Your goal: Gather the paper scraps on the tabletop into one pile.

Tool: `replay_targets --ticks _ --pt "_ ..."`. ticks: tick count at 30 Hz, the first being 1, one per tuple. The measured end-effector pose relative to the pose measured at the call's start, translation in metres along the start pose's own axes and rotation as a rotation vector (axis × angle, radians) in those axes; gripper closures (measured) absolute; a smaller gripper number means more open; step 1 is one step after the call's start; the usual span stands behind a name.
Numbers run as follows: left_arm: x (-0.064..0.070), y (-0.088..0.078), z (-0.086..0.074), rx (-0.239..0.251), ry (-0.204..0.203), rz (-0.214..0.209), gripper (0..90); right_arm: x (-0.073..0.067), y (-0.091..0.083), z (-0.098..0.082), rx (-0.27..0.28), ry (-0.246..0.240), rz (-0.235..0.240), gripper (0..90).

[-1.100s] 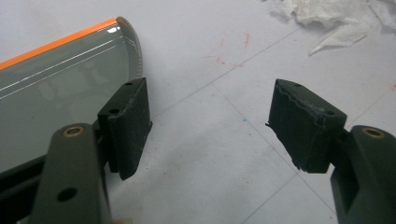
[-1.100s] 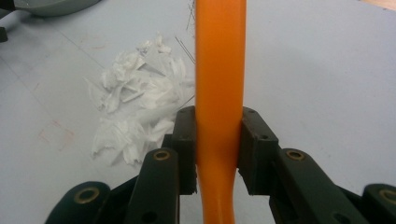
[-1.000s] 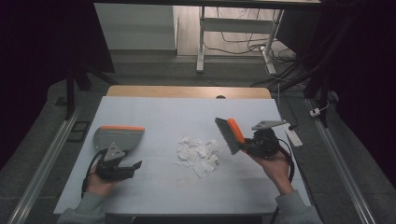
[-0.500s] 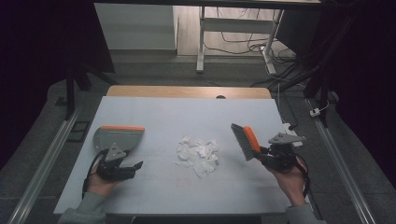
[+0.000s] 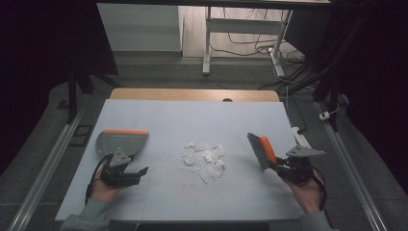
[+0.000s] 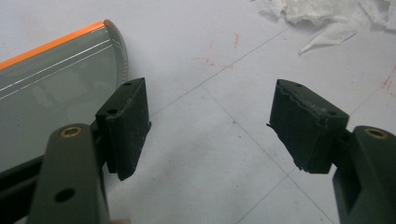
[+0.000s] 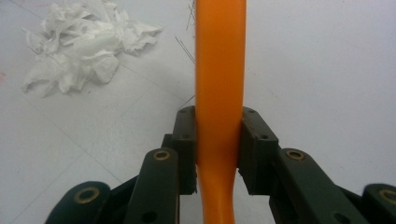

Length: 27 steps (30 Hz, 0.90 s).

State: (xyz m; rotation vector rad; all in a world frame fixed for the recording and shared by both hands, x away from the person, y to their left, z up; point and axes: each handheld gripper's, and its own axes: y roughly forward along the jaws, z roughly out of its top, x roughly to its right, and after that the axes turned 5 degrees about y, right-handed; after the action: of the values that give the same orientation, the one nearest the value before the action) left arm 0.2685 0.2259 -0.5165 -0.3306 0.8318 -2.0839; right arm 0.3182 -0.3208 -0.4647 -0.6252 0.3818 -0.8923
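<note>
A heap of crumpled white paper scraps (image 5: 204, 159) lies in the middle of the white table top (image 5: 192, 115). A grey dustpan (image 5: 121, 142) with an orange rim rests flat at the left. My left gripper (image 5: 141, 171) stands open just in front of it, nothing between its pads (image 6: 127, 123); the dustpan (image 6: 51, 84) shows at that view's left. My right gripper (image 5: 280, 166) is shut on the orange handle of a hand brush (image 5: 262, 151), whose grey bristles point toward the scraps. The handle (image 7: 219, 93) runs up between the pads (image 7: 186, 149), with the scraps (image 7: 84, 42) at upper left.
The table's wooden far edge (image 5: 192, 94) has a small cable hole. Metal rails (image 5: 53, 159) run along the floor on both sides. A desk frame (image 5: 208, 38) and loose cables (image 5: 293, 72) lie beyond the table. Faint red marks dot the table surface (image 6: 224, 51).
My right gripper has carried the brush to the right, away from the scraps, and set it lower near the table. The left gripper and dustpan have stayed put.
</note>
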Motion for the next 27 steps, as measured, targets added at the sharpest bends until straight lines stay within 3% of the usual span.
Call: replay_targets --ticks 8,27 --pt "0.0015 0.0005 0.0005 -0.002 0.008 -0.004 29.0 -0.0023 -0.0021 0.0013 0.042 -0.023 0.028 70.6" --pt "0.0015 0.0007 0.0007 -0.003 0.011 -0.006 29.0 -0.0043 -0.0023 0.0009 0.049 -0.034 0.042 70.6"
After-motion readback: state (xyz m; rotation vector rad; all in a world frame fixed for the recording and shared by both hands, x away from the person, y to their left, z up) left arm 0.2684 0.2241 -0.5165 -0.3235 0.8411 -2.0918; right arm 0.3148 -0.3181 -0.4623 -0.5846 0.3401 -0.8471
